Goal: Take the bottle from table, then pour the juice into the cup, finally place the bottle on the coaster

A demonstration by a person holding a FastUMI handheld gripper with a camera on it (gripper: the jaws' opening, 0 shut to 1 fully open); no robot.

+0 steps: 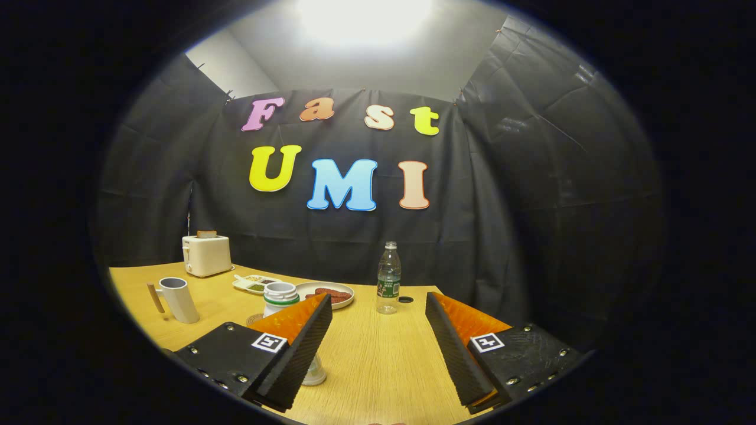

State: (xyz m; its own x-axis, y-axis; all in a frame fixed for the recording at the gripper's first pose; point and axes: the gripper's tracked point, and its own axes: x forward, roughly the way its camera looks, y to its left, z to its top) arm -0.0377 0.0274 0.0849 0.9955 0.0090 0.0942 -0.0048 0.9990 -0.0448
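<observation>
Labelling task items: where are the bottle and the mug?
bottle [388, 282]: gripper view, on its labelled body, beyond the open fingers.
mug [180, 299]: gripper view, on its side wall.

The gripper [378, 345] hangs over the light wooden table [378, 366] with its fingers spread wide and nothing between them. Beyond them stands a clear plastic bottle [388, 278], upright, a small dark disc [405, 300] just beside it. A white plastic jar [280, 297] sits behind the left finger, near a white plate [326, 293] of reddish food. Farther left are a white cup with a wooden handle [177, 300] and a cream toaster [205, 255].
</observation>
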